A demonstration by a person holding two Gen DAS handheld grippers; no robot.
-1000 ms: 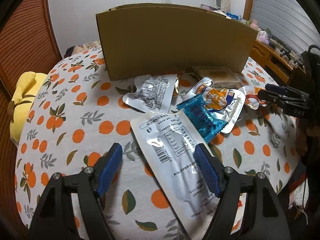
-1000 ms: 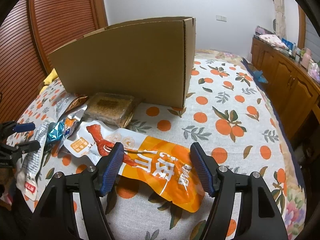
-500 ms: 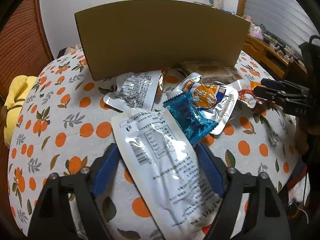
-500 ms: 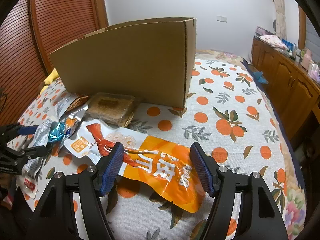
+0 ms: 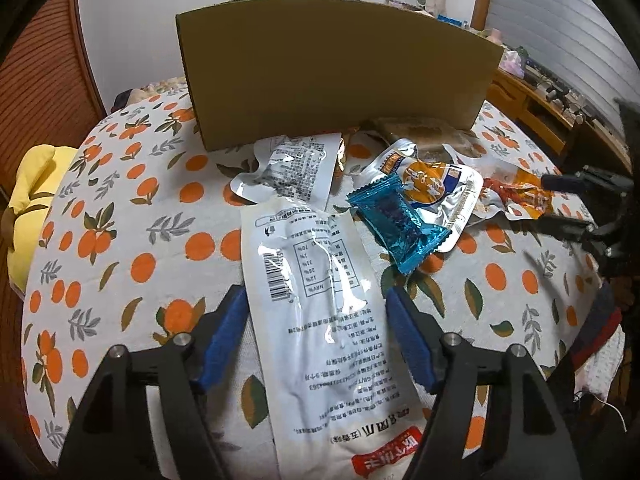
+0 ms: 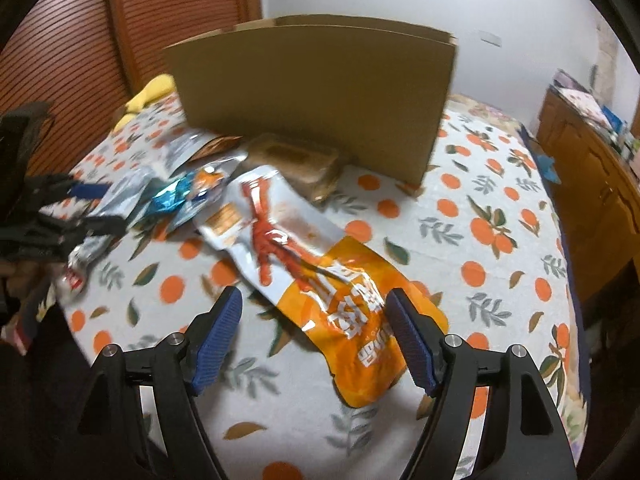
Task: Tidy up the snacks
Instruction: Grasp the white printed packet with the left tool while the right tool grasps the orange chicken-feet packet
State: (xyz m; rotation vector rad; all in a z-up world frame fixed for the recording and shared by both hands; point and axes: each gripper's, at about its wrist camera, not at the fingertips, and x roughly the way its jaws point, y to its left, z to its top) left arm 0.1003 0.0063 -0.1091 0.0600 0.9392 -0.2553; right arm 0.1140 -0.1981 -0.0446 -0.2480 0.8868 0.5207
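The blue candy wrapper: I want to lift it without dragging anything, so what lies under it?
The blue candy wrapper rests on a silver pouch with an orange label, overlapping its near edge. Whatever lies beneath that pouch is covered, apart from the orange-print cloth.

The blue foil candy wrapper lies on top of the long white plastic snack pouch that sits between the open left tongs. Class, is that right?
Not quite. The blue foil candy wrapper lies on the round silver-and-orange foil packet, beside the long white plastic snack pouch. The pouch does sit between the open left tongs. The left wrist view shows it.
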